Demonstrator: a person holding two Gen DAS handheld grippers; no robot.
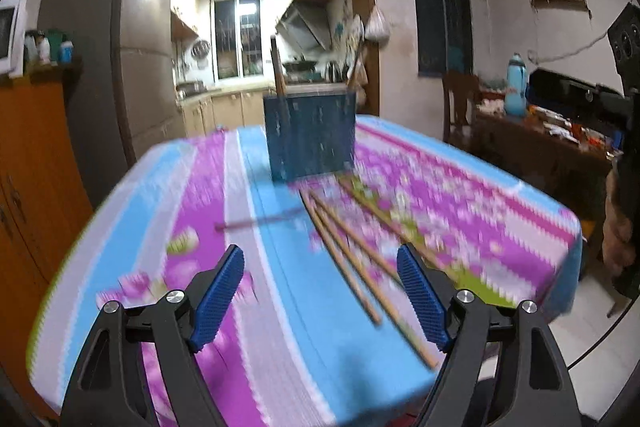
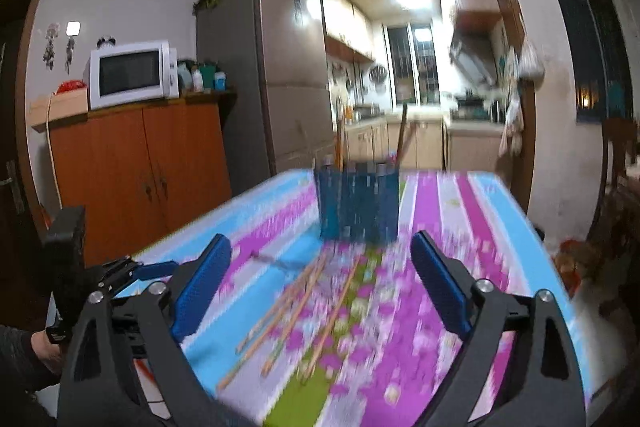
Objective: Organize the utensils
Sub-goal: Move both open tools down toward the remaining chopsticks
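A blue utensil holder (image 1: 312, 135) (image 2: 358, 205) stands far back on the table with a few sticks (image 1: 279, 75) (image 2: 340, 143) upright in it. Several wooden chopsticks (image 1: 352, 267) (image 2: 288, 311) lie loose on the striped floral tablecloth (image 1: 280, 327) (image 2: 460, 211) in front of it. A thin dark utensil (image 1: 256, 221) (image 2: 276, 261) lies to their left. My left gripper (image 1: 320, 253) hovers open over the near table edge with the chopsticks' near ends between and below its fingers. My right gripper (image 2: 320, 241) is open above the chopsticks and grips nothing. Both views are blurred.
An orange cabinet (image 2: 136, 171) with a microwave (image 2: 130, 75) and a tall fridge (image 2: 280, 75) stand left of the table. A chair (image 1: 460, 103) and a cluttered side table (image 1: 560, 131) are to the right. A hand (image 2: 44, 351) holds the left device at the table's near left corner.
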